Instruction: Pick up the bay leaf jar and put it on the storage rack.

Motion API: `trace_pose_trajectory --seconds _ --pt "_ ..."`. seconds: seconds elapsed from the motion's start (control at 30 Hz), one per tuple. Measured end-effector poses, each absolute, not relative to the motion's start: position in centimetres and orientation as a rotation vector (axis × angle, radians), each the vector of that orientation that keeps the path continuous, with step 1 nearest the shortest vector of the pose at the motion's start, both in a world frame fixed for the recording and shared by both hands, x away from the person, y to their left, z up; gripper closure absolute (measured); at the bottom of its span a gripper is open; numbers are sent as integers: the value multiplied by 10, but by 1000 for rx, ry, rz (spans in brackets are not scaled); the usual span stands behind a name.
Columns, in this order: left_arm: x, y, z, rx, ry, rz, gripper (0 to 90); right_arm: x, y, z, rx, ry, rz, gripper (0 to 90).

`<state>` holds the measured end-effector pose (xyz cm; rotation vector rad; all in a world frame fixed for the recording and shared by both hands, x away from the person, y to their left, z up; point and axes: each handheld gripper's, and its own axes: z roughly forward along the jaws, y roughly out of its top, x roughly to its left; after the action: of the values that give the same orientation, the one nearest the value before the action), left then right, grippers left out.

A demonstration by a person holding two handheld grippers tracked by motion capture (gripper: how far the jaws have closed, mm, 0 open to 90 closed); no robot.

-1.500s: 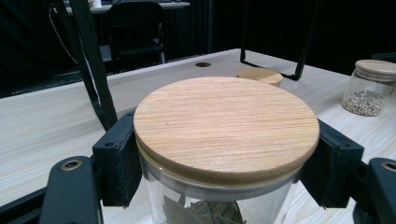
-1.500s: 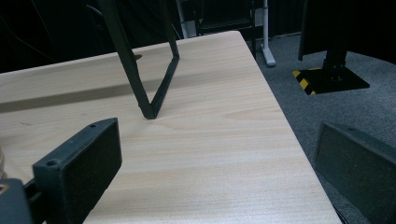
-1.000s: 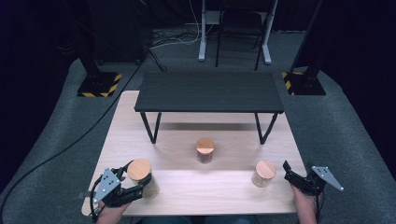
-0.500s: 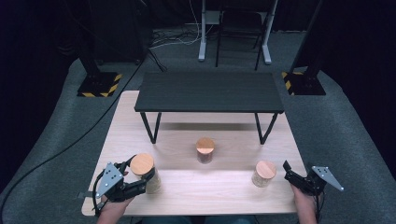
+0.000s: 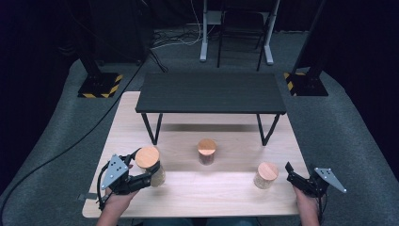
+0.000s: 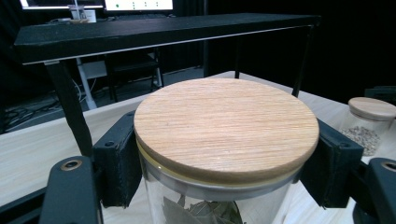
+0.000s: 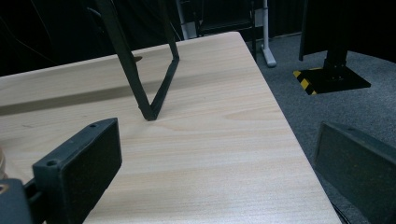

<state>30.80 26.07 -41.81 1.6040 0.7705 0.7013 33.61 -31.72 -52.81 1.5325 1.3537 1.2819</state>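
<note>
A glass jar with a round wooden lid and dried leaves inside is off the tabletop at the front left, and my left gripper is shut on it just under the lid. In the left gripper view the lid spans the gap between the two black pads, which press on the glass from both sides. My right gripper rests open at the front right edge, a little to the right of a second wood-lidded jar and apart from it. Nothing lies between its fingers.
A third jar stands mid-table; the jar of seeds in the left gripper view looks like this one. A low black shelf on thin legs spans the back of the light wooden table. Dark floor, cables and stands surround it.
My left gripper has risen with the jar in it and drifted slightly forward and to the right. The right gripper and the other two jars have stayed put.
</note>
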Motion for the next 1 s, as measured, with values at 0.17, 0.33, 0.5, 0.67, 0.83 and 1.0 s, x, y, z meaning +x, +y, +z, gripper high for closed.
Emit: trace_pose_trajectory --seconds 0.17,0.33,0.5,0.67,0.83,1.0 --pt "312 258 -413 1601 779 704 247 336 -317 -528 1532 1352 1283 3" --pt "317 254 -405 1594 786 715 247 336 -317 -528 1530 1352 1284 3" --pt "320 248 -397 1616 766 723 247 336 -317 -528 1531 1352 1286 3" --pt "324 244 -392 1616 760 719 247 336 -317 -528 1530 1352 1287 3" --pt "327 241 -389 1616 767 725 247 336 -317 -528 1529 1351 1288 3" --pt "330 237 -384 1613 762 723 247 336 -317 -528 1529 1352 1287 3"
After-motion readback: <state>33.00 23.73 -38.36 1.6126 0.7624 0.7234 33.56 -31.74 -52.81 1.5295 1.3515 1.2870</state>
